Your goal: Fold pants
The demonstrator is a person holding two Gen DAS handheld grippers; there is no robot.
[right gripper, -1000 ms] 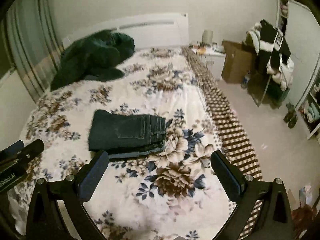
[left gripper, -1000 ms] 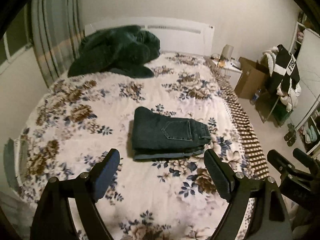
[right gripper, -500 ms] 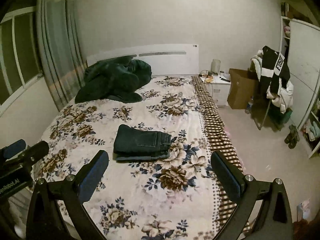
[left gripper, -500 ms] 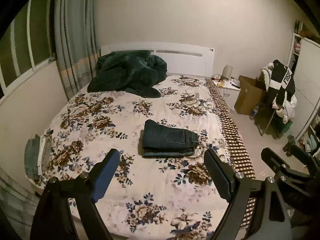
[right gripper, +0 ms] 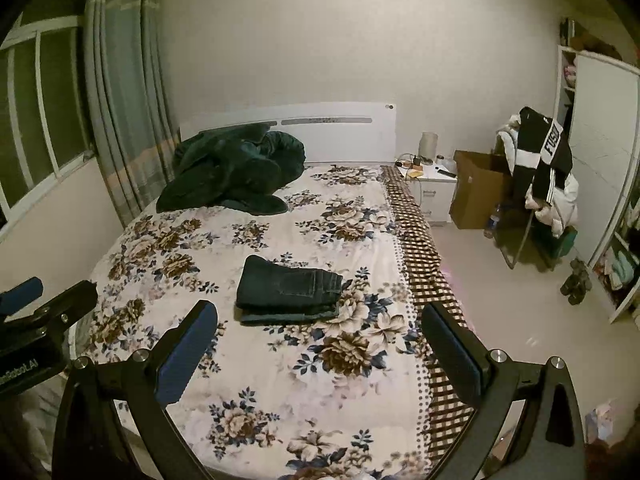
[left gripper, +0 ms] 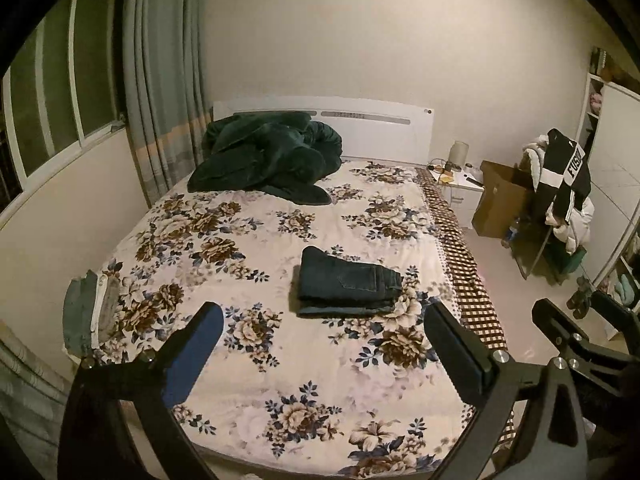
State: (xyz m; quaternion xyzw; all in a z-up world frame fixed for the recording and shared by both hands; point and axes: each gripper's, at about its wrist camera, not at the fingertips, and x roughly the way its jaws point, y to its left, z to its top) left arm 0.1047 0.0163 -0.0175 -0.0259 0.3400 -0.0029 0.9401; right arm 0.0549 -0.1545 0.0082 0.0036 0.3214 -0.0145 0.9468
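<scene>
the folded pants (left gripper: 348,285) lay on the bed (left gripper: 248,380); the left claw (left gripper: 324,356) and right claw (right gripper: 320,354) hung spread wide, holding nothing.

- White letters "FUS", cut off, run down the black-and-white garment (left gripper: 568,168) draped over a chair.
- On my left hand-held gripper (right gripper: 24,368), partly readable "RobotAI".

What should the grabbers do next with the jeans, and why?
Probably nothing more than resting: the jeans lie in a neat folded stack on the bed, and the left gripper and right gripper are open, empty, away from them.
</scene>
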